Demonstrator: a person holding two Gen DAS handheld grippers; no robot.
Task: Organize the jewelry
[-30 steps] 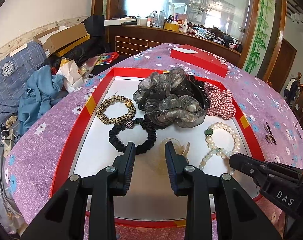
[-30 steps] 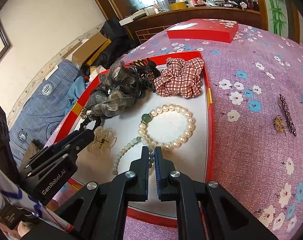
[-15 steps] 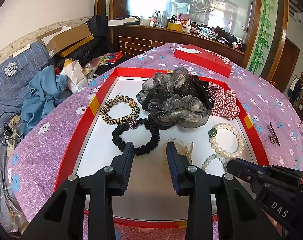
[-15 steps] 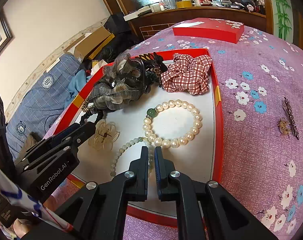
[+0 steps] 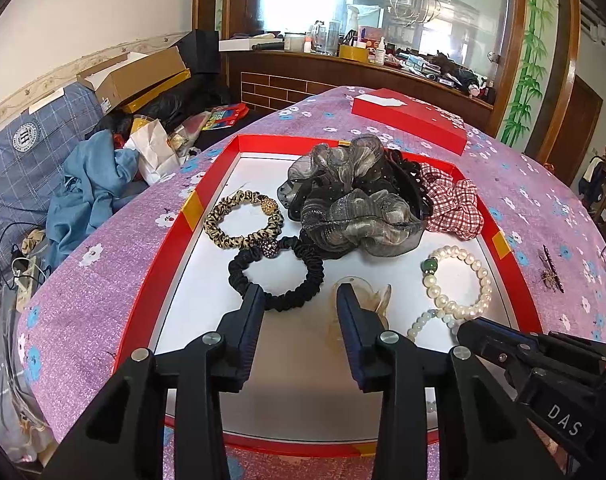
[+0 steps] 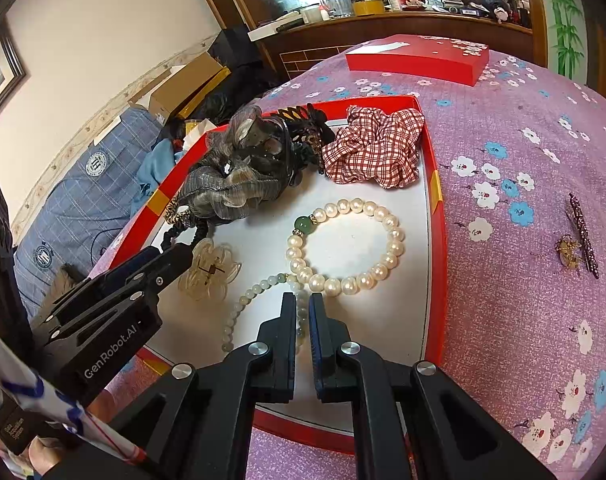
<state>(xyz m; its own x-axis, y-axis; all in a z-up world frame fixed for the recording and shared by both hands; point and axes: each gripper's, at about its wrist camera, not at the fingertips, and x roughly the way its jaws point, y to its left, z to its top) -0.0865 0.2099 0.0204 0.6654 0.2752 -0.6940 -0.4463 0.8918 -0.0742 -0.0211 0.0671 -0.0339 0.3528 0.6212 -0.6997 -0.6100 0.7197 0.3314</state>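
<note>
Hovering over the near part of the red tray [image 5: 143,280], the left hand-held gripper [image 5: 299,304] has its jaws spread wide and holds nothing. Between its fingertips and just beyond them lies the black scrunchie [image 5: 277,276], with the clear hair claw [image 5: 377,300] partly hidden behind its right finger. The right hand-held gripper [image 6: 302,308] has its jaws narrowed to a thin gap, poised over the pale bead strand [image 6: 243,304]; whether the pads touch the beads cannot be told. Just ahead of its tips, touching that strand, sits the pearl bracelet [image 6: 391,248] with one green bead [image 6: 303,224].

Farther out on the tray's white floor, the leopard-print scrunchie [image 5: 243,220] lies beside the black one, touching it at a beaded ball. Behind them the grey organza scrunchie [image 5: 355,204] is heaped over a black hair claw [image 5: 411,176], and the red plaid scrunchie [image 5: 455,208] rests against the tray's far right corner.

Outside the tray, on the purple floral cloth [image 6: 523,152] covering the worktop, a beaded hairpin [image 6: 583,236] lies well apart to the right. A closed red box [image 6: 415,60] sits at the far edge.
</note>
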